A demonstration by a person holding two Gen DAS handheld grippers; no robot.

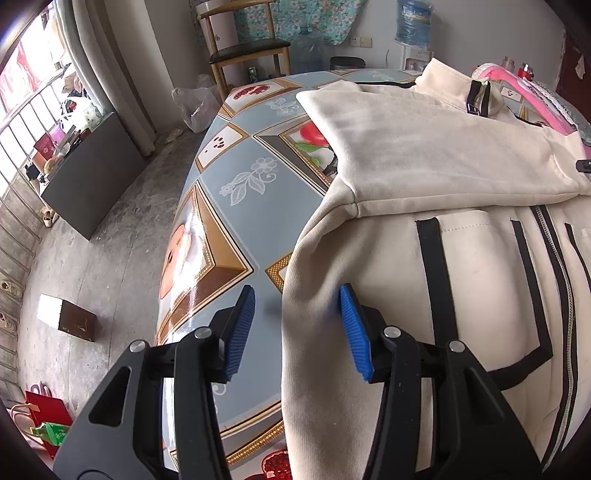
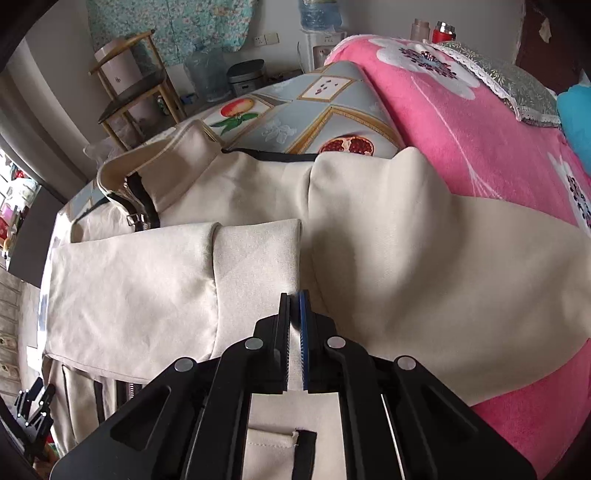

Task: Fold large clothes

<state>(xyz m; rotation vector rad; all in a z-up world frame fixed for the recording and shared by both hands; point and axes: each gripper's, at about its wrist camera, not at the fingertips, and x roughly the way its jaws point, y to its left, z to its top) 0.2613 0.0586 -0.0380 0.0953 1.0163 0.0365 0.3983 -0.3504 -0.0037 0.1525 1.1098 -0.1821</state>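
Patterned tabletop point(image 1: 236, 206) carries the cream jacket point(image 1: 424, 155) spread flat beside a pink blanket point(image 2: 461, 110); right gripper point(image 2: 294, 295) jaws pinch its sleeve cuff point(image 2: 258, 254) for folding inward, left gripper point(image 1: 297, 325) jaws half-open straddling the side edge, ungripped.

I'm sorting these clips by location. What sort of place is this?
Most likely a lived-in room in a home, not a lab. A jacket lies on a table with a fruit-print cover, a pink blanket beside it, and a wooden chair and water jugs by the wall.
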